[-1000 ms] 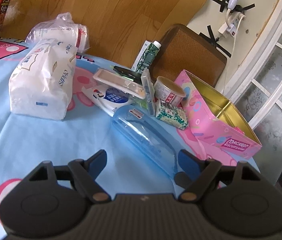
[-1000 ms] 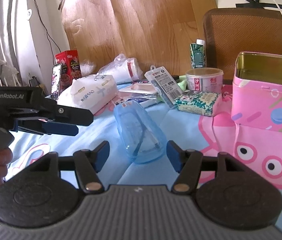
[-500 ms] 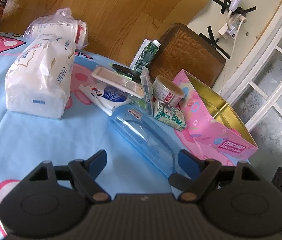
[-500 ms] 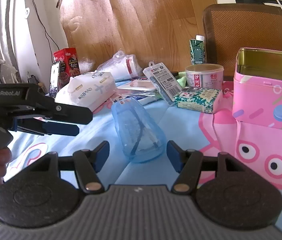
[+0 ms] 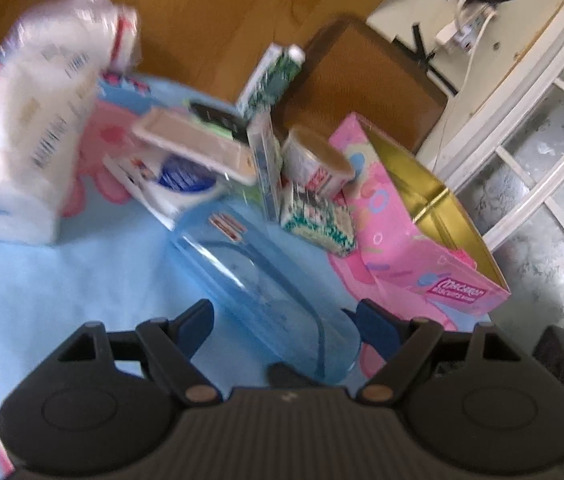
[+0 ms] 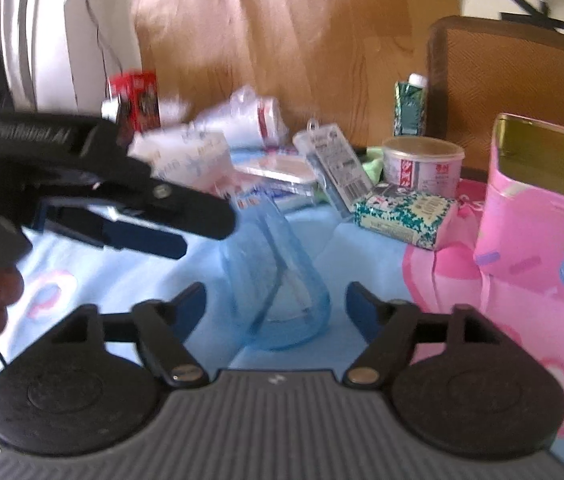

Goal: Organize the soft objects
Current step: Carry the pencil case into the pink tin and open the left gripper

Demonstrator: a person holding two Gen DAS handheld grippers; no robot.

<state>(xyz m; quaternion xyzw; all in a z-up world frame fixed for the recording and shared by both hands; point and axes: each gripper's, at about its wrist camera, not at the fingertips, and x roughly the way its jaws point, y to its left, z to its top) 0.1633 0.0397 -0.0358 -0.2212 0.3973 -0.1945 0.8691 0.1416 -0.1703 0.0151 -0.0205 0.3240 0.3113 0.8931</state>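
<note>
A blue cartoon tablecloth fronts wood panelling; the pink tin gapes; both the left gripper and right gripper spread wide, holding nothing.

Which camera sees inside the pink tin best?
The left wrist view. It looks down into the pink tin, so you see the gold inside walls and a divider. The right wrist view sees the tin from the side: mostly its pink wall and only a strip of gold at the rim.
</note>
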